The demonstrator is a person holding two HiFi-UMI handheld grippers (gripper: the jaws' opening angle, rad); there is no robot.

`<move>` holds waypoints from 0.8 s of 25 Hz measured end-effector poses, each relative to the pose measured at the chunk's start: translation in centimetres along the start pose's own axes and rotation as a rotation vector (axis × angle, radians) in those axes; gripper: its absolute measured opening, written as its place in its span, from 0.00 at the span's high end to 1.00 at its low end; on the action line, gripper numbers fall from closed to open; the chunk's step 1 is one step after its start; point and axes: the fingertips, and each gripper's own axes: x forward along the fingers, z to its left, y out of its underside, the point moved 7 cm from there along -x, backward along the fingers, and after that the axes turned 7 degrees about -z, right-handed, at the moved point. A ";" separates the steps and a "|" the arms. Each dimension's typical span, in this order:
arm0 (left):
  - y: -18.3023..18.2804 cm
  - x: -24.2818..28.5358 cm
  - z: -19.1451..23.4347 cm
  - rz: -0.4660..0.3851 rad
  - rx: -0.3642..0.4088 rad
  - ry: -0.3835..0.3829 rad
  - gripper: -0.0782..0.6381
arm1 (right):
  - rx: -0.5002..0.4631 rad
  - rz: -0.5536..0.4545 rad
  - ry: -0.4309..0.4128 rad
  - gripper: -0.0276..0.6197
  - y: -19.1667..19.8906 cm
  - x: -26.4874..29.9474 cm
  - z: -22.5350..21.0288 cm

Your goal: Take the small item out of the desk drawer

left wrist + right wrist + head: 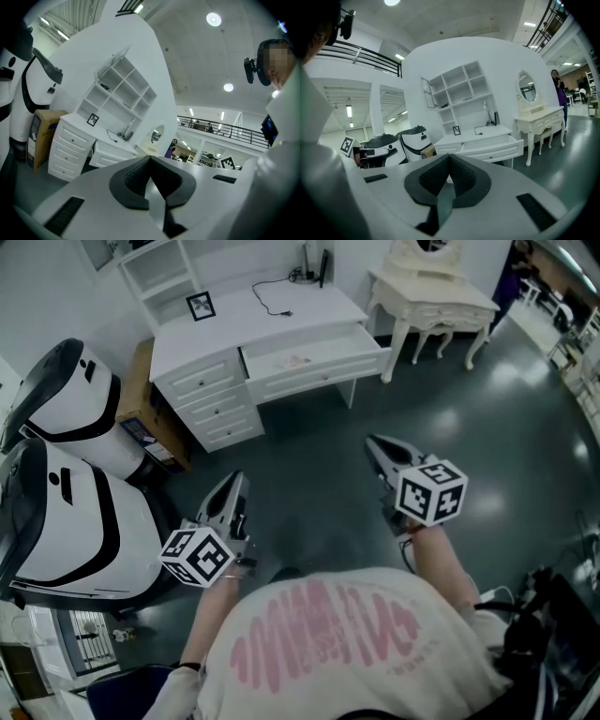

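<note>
1. Head view: the left gripper and the right gripper are hanging over the dark floor. Both pairs of jaws are closed on nothing. The desk drawer is standing open well ahead of both jaws. A small pinkish item is lying on its bottom, too small to identify.
2. Left gripper view: the jaws are meeting tip to tip, empty. The drawer is showing ahead and left of them, well apart. The item is not showing from this low angle.
3. Right gripper view: the jaws are pressing together, empty. The drawer is sitting ahead and slightly right of them, well apart, its front panel hiding the inside.
4. Judgement: the approach is the step in hand. The right jaws are looking better lined up, so that gripper is probably the one to use. Open its jaws before crossing the drawer front, then come down from above. The item looks flat, so pinch it low at an edge and avoid bumping the panel.
</note>
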 end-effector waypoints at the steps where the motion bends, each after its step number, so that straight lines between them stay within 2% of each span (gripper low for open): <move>1: 0.2 0.4 0.3 0.003 -0.006 -0.006 0.85 | 0.005 0.008 0.002 0.93 0.2 0.3 -0.4; 6: 0.8 2.3 1.9 0.023 -0.029 -0.023 0.85 | 0.050 0.057 0.017 0.93 1.8 2.2 -2.2; 14: 0.7 8.9 6.6 0.078 -0.060 0.013 0.85 | 0.099 0.059 -0.010 0.93 1.7 9.1 -5.0; 20: -2.6 16.4 11.8 0.087 -0.058 0.050 0.85 | 0.087 0.072 -0.014 0.93 -0.8 17.5 -7.2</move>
